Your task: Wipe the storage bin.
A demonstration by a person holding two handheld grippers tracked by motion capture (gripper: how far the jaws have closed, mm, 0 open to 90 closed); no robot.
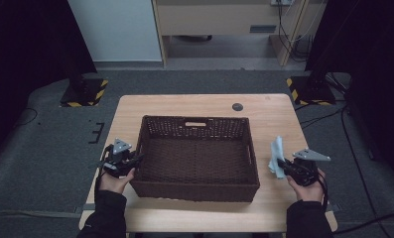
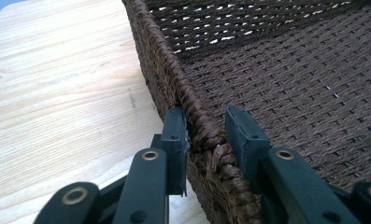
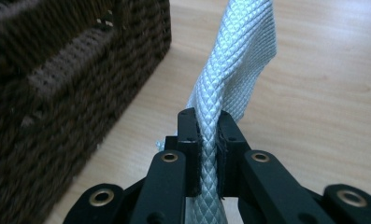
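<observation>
On the tabletop (image 1: 194,101), the woven basket (image 1: 197,153) is steadied by the left gripper (image 2: 206,133), jaws clamping its rim. The right gripper (image 3: 206,128) pinches the pale cloth (image 3: 237,60) beside it; next, carry it over the wall.

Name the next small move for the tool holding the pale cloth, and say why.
Probably carry the cloth sideways over the basket rim, then release. The right tool is clamped on the cloth, which hangs beside the basket, outside it. The left tool straddles the basket's rim, apparently steadying it, and the basket's woven floor looks bare, so it seems ready to receive the cloth.
</observation>
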